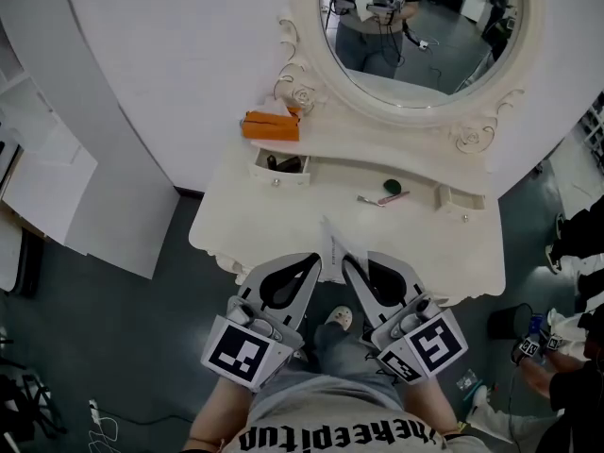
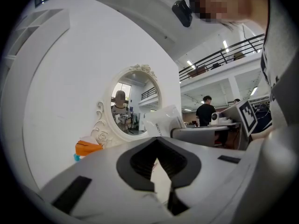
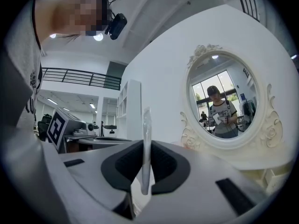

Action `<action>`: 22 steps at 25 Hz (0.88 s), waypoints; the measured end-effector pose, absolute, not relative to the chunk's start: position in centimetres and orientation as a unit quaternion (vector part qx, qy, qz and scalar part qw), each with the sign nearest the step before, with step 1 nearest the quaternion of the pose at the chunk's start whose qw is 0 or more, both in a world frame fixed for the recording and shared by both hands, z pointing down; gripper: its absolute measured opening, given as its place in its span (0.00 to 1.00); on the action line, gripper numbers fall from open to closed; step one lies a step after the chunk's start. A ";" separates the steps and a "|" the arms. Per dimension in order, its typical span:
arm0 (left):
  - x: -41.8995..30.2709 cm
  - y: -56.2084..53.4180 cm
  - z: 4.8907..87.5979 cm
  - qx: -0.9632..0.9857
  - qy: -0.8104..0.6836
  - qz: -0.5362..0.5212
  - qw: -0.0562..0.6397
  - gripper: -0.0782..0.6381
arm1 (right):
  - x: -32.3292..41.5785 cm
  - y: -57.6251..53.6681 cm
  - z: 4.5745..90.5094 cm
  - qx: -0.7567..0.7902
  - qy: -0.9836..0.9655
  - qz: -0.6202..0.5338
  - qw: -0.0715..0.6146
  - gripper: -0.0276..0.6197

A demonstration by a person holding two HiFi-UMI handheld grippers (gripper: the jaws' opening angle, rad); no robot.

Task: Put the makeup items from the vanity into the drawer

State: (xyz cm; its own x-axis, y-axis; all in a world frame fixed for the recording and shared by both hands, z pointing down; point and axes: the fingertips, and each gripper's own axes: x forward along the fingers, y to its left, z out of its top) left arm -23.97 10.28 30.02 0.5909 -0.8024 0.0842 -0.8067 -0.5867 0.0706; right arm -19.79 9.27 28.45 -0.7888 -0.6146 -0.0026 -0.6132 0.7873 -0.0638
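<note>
A thin white sachet point(image 3: 145, 148) is gripped edge-on by the right gripper point(image 1: 349, 262), well short of the open drawer point(image 1: 280, 166), evidently for slipping it in; the left gripper point(image 1: 315, 260) is closed on nothing.

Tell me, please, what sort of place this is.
Probably a lab or open workspace rather than a home: a vanity and mirror stand in a hall with a railed mezzanine and shelving.
</note>
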 end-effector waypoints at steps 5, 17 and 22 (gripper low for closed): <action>-23.4 7.6 30.1 0.890 -0.452 0.022 0.051 0.15 | -19.1 6.5 28.5 -0.328 0.944 -0.030 0.011 0.12; -21.9 1.2 30.3 0.890 -0.452 0.024 0.057 0.15 | -17.5 0.0 28.6 -0.329 0.944 -0.033 0.010 0.12; -20.7 -1.0 30.6 0.892 -0.448 0.029 0.058 0.15 | -16.3 -2.3 28.8 -0.334 0.942 -0.034 0.012 0.12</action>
